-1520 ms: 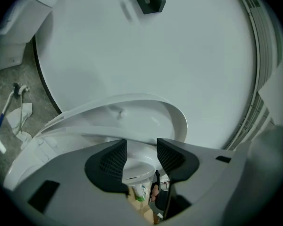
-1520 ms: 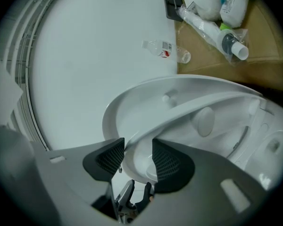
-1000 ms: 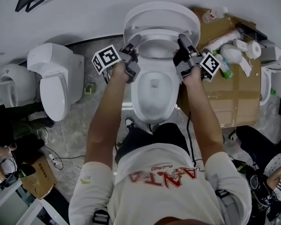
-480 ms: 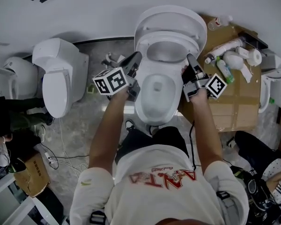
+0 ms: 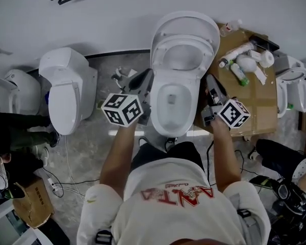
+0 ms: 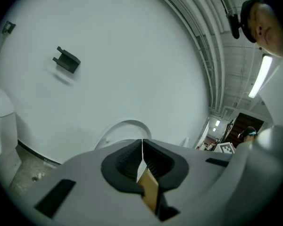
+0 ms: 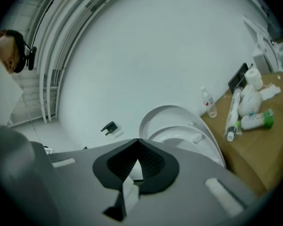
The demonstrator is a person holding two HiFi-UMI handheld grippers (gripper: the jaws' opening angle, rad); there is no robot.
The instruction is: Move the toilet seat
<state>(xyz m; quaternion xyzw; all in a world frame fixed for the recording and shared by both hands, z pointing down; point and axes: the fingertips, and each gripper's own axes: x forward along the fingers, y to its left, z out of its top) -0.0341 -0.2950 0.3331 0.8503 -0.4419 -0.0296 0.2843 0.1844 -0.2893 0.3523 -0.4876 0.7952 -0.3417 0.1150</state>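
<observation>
Left tool: jaws have just been closing and now meet tip to tip, nothing between them. Right tool: jaws together too, also empty.

In the head view the left tool sits just off the left side of the toilet bowl and the right tool just off its right side. Neither touches the toilet seat. Both point towards the wall, roughly level.

The seat is raised, standing near upright against the open lid at the back of the bowl; the rim below is bare. The right gripper view shows the same: the seat ring is nested inside the lid.

A cardboard box sits right of the bowl, with a clear bottle, a green-capped tube and white packages on top. A second toilet with its lid down stands well to the left on the grey floor. A black bracket is mounted on the white wall.
</observation>
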